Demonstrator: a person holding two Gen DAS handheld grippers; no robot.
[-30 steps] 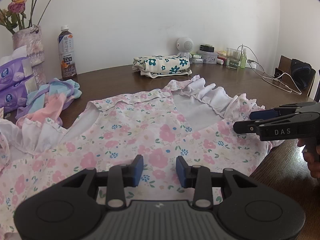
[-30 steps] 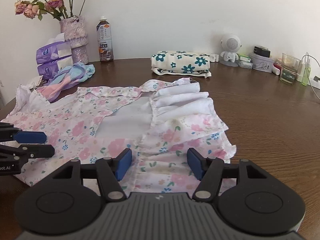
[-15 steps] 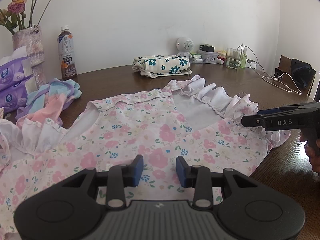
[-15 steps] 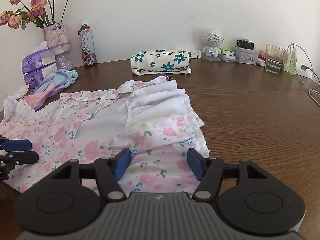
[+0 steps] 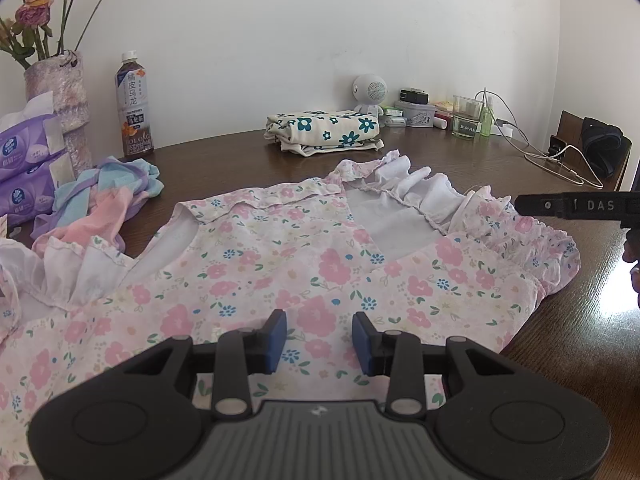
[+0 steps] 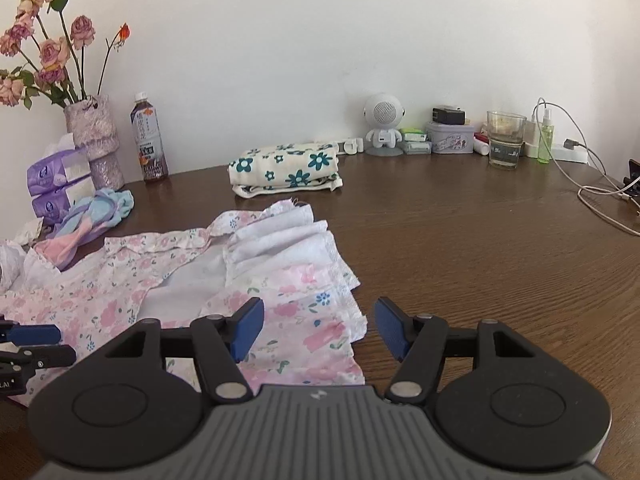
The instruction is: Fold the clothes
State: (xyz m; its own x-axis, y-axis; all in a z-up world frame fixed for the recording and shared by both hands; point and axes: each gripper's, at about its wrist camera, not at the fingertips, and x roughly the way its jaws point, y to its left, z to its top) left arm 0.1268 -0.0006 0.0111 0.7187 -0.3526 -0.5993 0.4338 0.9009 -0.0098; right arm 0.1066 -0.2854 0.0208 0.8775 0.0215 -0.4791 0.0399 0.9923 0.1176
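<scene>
Looking along my left gripper (image 5: 319, 336), I see its blue pads standing apart with nothing between them, low over the near hem of the dress (image 5: 280, 264). The dress, pink-flowered with white ruffles, lies spread flat on the table (image 5: 568, 344), its neckline turned toward the wall. My right gripper (image 6: 320, 330) is also spread wide and empty; its left pad hangs over the dress's right edge, its right pad over bare wood. From the left camera I see that same tool from the side, a black arm just beside the ruffled sleeve, with part of a hand (image 5: 632, 264) at the frame edge. I cannot tell whether either tool touches the cloth.

Farther back on the table sits a folded cloth (image 6: 286, 170) with teal flowers, well apart from the dress. At the left end a pastel garment (image 5: 100, 196) lies crumpled, touching the dress's far sleeve, near tissue packs (image 5: 26, 168), a vase (image 6: 96, 144) of roses and a bottle (image 5: 134, 108). A white speaker (image 6: 382, 124) and a glass (image 6: 505, 138) stand by the wall.
</scene>
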